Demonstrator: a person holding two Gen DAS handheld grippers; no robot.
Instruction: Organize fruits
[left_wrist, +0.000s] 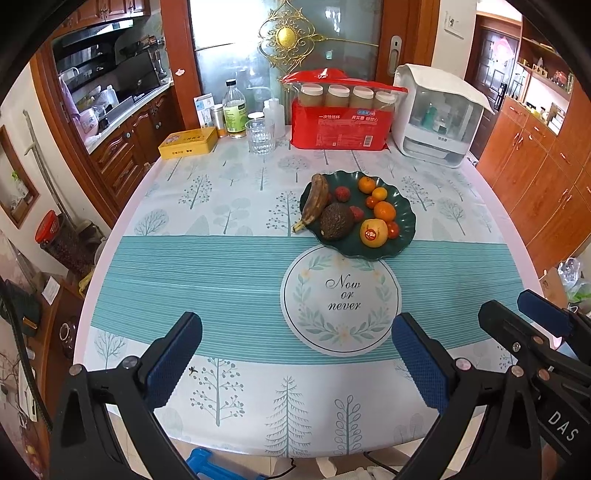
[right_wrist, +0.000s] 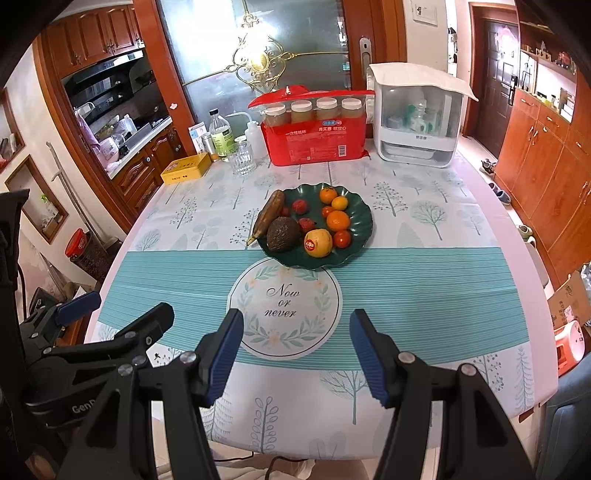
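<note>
All the fruit, from browned banana (left_wrist: 314, 201) to stickered yellow-red apple (right_wrist: 318, 242), lies on my dark green scalloped plate (left_wrist: 404, 218) mid-frame, both tongs (left_wrist: 295, 365) (right_wrist: 295, 356) spread empty at bottom, so sorting looks either finished or pending.

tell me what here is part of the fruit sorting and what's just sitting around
Belongs to the job:
green plate
banana
avocado
apple with sticker
oranges
small red fruits

Just lying about:
yellow tin
glass
bottle
red cup pack
white cabinet
</note>
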